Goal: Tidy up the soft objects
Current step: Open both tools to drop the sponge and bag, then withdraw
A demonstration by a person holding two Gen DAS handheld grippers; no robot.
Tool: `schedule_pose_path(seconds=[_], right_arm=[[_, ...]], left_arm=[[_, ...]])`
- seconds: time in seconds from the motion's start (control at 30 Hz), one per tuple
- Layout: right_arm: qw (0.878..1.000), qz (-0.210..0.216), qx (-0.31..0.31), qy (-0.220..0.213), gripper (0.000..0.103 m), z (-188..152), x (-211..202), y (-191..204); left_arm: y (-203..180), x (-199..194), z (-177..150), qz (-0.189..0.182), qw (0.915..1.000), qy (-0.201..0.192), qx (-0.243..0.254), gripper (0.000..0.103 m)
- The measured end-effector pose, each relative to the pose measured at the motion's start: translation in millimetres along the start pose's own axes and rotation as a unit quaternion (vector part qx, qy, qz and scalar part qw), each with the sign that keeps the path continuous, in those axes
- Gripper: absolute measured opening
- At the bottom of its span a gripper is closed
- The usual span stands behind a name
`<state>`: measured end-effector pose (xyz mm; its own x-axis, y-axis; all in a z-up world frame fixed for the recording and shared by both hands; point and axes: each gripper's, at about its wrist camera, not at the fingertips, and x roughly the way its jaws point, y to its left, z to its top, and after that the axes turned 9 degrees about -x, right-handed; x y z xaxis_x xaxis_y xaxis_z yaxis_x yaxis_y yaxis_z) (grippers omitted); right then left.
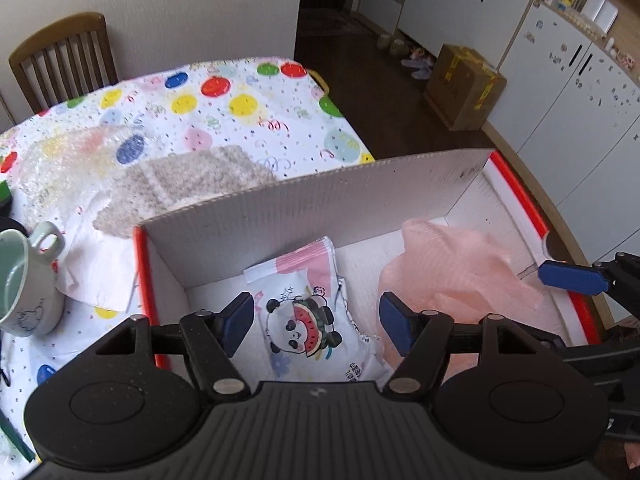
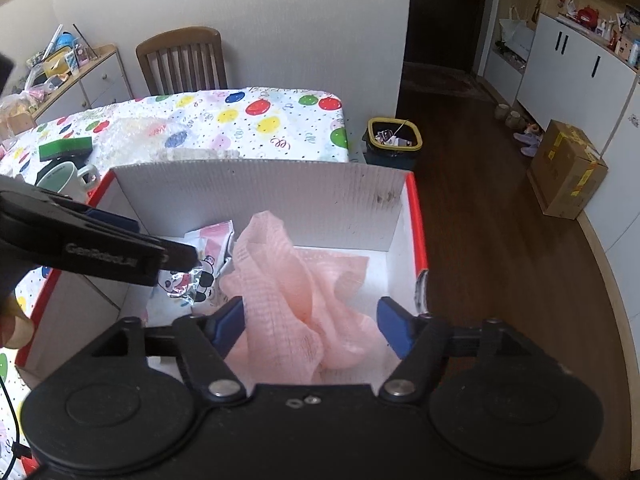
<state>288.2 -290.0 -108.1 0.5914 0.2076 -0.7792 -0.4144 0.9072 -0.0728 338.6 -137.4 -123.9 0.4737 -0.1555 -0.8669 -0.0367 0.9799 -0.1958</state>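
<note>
Both jaws spread, nothing held: left gripper (image 1: 316,330) over panda pack (image 1: 308,324), right gripper (image 2: 312,328) over pink mesh cloth (image 2: 296,300), both inside box (image 1: 320,208). Beyond: beige towel (image 1: 192,180) & bubble wrap (image 1: 60,160) w/ mug (image 1: 24,280) close, could tip if snagged.

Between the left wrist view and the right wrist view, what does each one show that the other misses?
Only the left wrist view: the beige fuzzy cloth lying flat behind the box, and the white cloth beside the mug.

Only the right wrist view: the trash bin past the table's end and the green sponge.

Both: the box, with the panda packet and pink foam net lying inside, and the open left gripper and open right gripper above them, neither holding anything.
</note>
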Motion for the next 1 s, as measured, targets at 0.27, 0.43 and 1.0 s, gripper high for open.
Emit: schedule_pose_path(seconds=[0.27,0.43,1.0], right_arm=[[0.999,0.02,0.004,-0.028,0.083,5.3,-30.4,3.8],[0.999,0.028,0.002,-0.046,0.088,10.6,-48.5,17.2],[0.994,0.062,0.011,-0.094,0.102,19.6,-87.0,86.9]], left_arm=[[9.9,-38.1,-7.6,-0.01,0.9993,-0.036,-0.002,0.075],[20.2,-64.2,-13.6,-0.021,0.998,-0.06,-0.004,0.078],[94.2,-143.2,-47.5,-0.051,0.9916,-0.116,-0.023,0.087]])
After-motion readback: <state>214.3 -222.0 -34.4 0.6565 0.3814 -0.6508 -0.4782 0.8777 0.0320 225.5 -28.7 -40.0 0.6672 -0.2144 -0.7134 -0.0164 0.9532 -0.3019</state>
